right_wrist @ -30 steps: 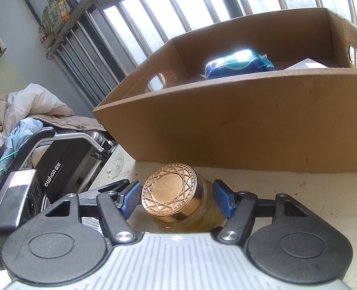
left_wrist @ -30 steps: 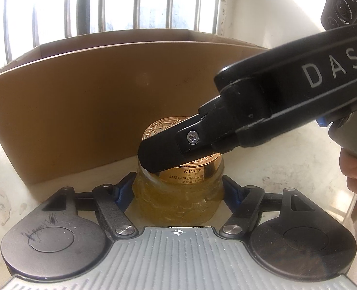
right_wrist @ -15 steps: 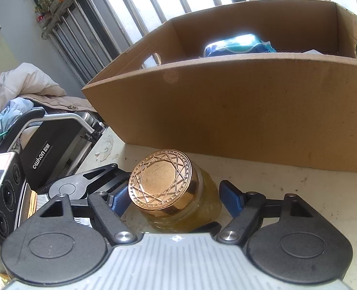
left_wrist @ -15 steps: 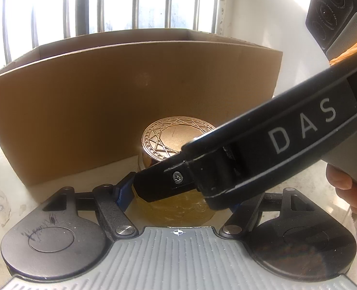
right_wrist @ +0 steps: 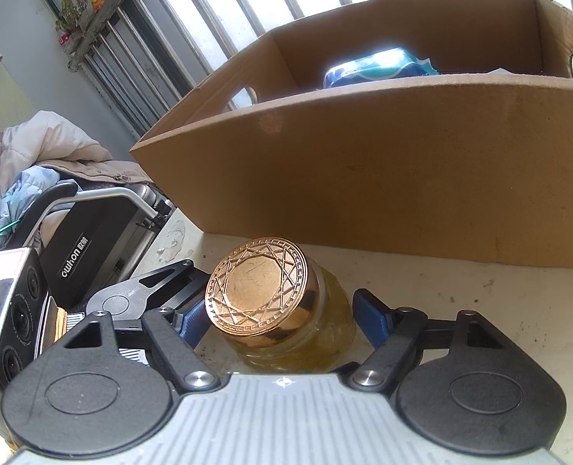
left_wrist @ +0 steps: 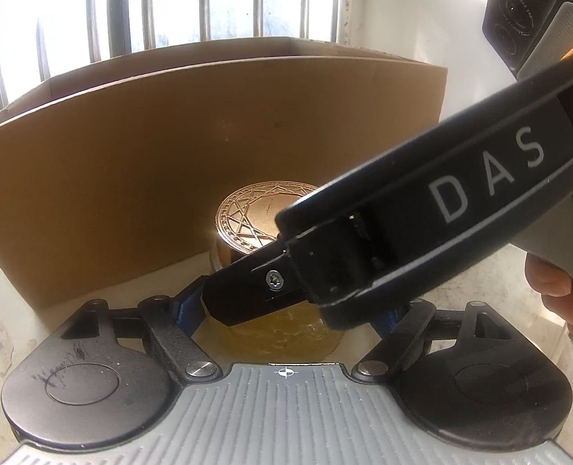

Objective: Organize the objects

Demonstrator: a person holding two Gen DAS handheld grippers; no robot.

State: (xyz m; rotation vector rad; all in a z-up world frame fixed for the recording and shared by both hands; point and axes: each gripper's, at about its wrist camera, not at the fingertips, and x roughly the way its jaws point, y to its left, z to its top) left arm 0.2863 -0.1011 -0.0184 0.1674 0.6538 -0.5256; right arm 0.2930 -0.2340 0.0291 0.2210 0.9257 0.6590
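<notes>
Squat amber glass jar (right_wrist: pixel 298 325) with embossed gold star-patterned lid (right_wrist: pixel 257 285) stands on pale table (right_wrist: pixel 480 302), before brown cardboard box (right_wrist: pixel 383 178). Right gripper (right_wrist: pixel 277 317) spread, pads clear. Left gripper (left_wrist: pixel 286 310) opening around jar; right pad hidden.

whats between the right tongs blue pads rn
The gold-lidded jar of yellow gel, tilted, with a gap at the right pad; shown in the right wrist view.

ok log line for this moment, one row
jar on table before box | left gripper jaws opening, jar between | right gripper jaws open either side of jar
</notes>
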